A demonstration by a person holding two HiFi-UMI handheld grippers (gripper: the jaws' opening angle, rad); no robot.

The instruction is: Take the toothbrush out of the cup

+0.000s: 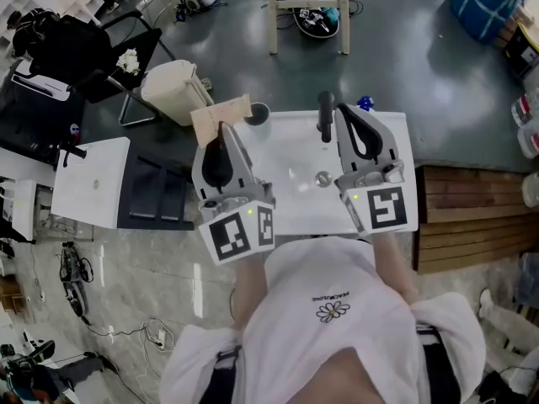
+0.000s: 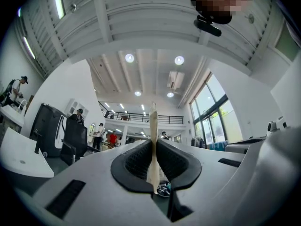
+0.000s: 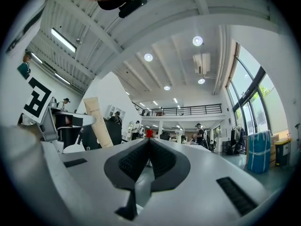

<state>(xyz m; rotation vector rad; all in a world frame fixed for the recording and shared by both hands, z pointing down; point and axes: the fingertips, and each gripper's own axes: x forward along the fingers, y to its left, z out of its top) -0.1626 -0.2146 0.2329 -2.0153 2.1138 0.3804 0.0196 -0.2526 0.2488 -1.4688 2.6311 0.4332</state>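
My left gripper point(image 1: 222, 131) point(image 2: 153, 144) is shut on a flat beige tube point(image 1: 221, 113) point(image 2: 152, 140), which stands edge-on between the pads and sticks out past the tips. The same tube point(image 3: 98, 122) shows at the left of the right gripper view. Just beyond the tube, a dark cup point(image 1: 257, 113) stands at the back left corner of the white washbasin point(image 1: 295, 202). No toothbrush can be made out in it. My right gripper point(image 1: 346, 114) point(image 3: 149, 142) is shut with nothing between its jaws, and it hovers over the basin's right side beside the black tap point(image 1: 325, 116).
The basin has a metal drain point(image 1: 322, 178) near its middle and a small blue object point(image 1: 364, 103) at its back edge. A white bin point(image 1: 175, 91) and a chair stand to the left, a wooden stool point(image 1: 307, 11) behind, and wooden decking point(image 1: 472, 217) to the right.
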